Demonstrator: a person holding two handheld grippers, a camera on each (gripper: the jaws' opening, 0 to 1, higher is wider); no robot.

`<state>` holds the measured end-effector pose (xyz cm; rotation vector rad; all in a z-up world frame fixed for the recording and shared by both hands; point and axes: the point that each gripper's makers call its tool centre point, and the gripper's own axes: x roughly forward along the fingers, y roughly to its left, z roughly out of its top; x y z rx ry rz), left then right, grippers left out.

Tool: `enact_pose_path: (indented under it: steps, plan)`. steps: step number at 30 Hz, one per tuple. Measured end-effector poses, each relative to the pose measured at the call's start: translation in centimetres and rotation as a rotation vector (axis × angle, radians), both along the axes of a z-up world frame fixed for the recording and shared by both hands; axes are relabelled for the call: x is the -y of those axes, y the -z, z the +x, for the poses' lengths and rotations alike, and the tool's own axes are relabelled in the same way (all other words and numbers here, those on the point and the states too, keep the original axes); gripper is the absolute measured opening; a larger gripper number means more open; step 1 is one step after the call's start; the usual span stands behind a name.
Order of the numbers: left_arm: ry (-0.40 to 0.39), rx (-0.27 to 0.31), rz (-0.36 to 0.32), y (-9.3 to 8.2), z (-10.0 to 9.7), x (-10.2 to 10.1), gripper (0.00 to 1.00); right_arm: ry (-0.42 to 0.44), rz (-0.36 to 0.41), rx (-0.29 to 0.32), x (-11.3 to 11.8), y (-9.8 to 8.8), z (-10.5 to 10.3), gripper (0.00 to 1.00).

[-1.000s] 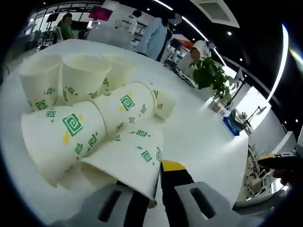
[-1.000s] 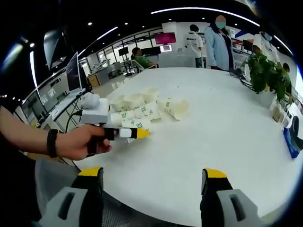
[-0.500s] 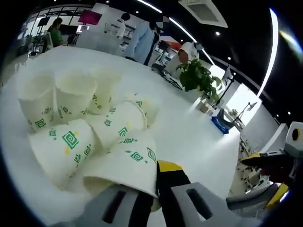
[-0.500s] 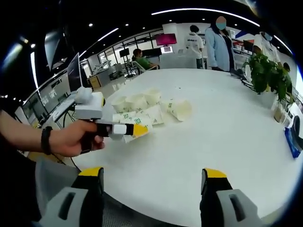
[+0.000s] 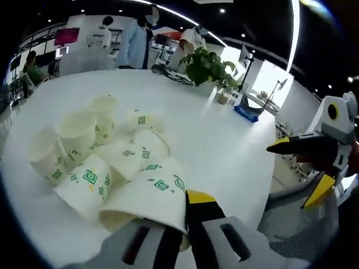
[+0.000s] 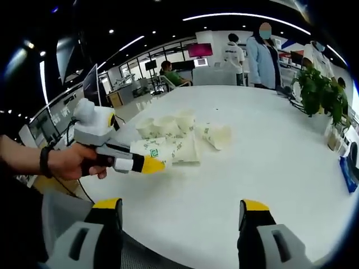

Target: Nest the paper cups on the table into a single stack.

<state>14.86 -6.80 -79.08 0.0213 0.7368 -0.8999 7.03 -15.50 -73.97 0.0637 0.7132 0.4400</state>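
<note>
Gripping the rim of a white paper cup with green square-spiral print (image 5: 147, 196), the left gripper (image 5: 178, 235) has its jaws clamped on the cup wall, holding it above the round white table (image 5: 224, 145). Other matching cups (image 5: 95, 151) cluster beyond it, some upright, some toppled. The right gripper (image 6: 182, 216) hovers over the table edge, yellow-tipped jaws wide apart.

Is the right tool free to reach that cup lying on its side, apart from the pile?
Probably yes: the right tool is open and holds nothing, and bare table lies between it and the tipped paper cup.
</note>
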Motion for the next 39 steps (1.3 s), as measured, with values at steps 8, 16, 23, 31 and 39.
enact_pose_path:
  steps: [8,16,23,31,39]
  plan:
    - [0.204,0.032,0.152,-1.4,-2.6,-1.2,0.00,-0.007,0.004,0.009,-0.2,0.0,0.3,0.87]
    - [0.396,0.000,0.321,-0.4,-4.5,-3.5,0.00,-0.006,0.009,0.014,-0.4,0.0,0.2,0.87]
    - [0.519,-0.020,0.467,0.4,-5.5,-5.2,0.00,-0.005,0.014,0.015,-0.4,0.0,0.1,0.87]
    - [0.672,-0.014,0.652,1.7,-5.9,-6.4,0.00,0.005,0.016,0.020,0.1,0.0,0.1,0.87]
    - [0.809,-0.008,0.827,2.3,-5.3,-8.0,0.00,0.016,0.023,0.019,0.3,0.2,-0.1,0.87]
